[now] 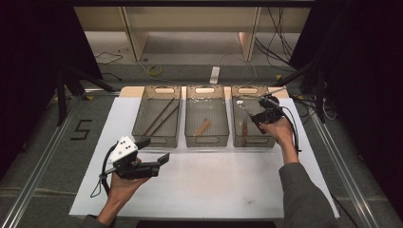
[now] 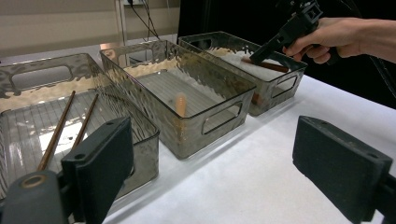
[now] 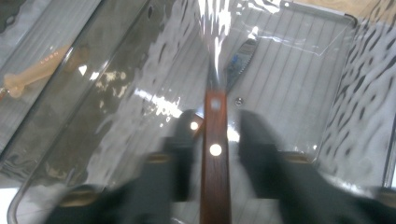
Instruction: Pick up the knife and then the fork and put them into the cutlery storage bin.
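A knife with a brown riveted handle point(image 3: 215, 177) lies in the right clear bin point(image 1: 257, 143), its shiny blade point(image 3: 215, 42) pointing away. My right gripper point(image 3: 212, 140) reaches down into that bin, its jaws on either side of the handle with a slim gap on each side, so it is open. The high view shows the right gripper point(image 1: 250, 117) above the knife point(image 1: 244, 131). My left gripper point(image 1: 156, 149) hovers open over the white tabletop point(image 2: 261, 186), in front of the left bin point(image 1: 141, 116). Nothing is between the left gripper's point(image 2: 219, 168) jaws.
The left bin holds two brown chopsticks point(image 1: 161, 116). The middle bin point(image 1: 207, 142) holds a short tan stick point(image 1: 203, 127). A second utensil with a dark blade point(image 3: 240, 58) lies beside the knife. Cables and stand legs lie on the floor behind the table.
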### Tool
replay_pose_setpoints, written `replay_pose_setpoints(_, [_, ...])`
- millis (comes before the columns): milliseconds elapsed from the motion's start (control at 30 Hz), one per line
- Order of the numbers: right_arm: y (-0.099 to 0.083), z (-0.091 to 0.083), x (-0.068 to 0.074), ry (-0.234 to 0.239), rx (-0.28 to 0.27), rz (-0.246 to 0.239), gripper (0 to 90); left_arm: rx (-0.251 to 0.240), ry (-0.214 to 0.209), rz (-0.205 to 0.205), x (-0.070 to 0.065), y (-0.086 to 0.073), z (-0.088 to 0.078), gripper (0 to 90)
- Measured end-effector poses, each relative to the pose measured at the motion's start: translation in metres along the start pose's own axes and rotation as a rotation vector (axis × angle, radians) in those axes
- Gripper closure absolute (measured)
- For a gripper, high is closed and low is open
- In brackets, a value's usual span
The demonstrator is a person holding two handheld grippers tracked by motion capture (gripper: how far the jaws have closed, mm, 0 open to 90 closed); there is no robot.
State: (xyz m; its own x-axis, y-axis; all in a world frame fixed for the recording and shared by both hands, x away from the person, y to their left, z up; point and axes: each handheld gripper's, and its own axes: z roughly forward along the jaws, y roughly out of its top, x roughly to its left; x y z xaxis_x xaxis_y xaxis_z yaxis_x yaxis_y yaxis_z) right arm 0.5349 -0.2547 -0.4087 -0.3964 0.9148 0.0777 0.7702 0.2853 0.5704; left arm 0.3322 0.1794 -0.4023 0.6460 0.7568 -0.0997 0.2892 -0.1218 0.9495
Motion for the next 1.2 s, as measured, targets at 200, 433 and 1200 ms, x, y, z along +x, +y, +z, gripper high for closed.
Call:
replay_pose_setpoints(200, [0.001,-0.005,0.003,0.013,-0.008,-0.015,49.1,0.000,0.002,-0.002,0.000,0.000,0.000,12.2])
replay_pose_setpoints(433, [-0.001,-0.013,0.006,0.035,-0.041,-0.033,45.7,0.002,0.002,-0.002,0.000,0.000,0.000,12.1])
replay_pose_setpoints(1200, [-0.010,-0.040,0.027,0.062,-0.162,-0.095,34.4,0.000,-0.002,-0.003,-0.001,-0.001,0.001,12.1])
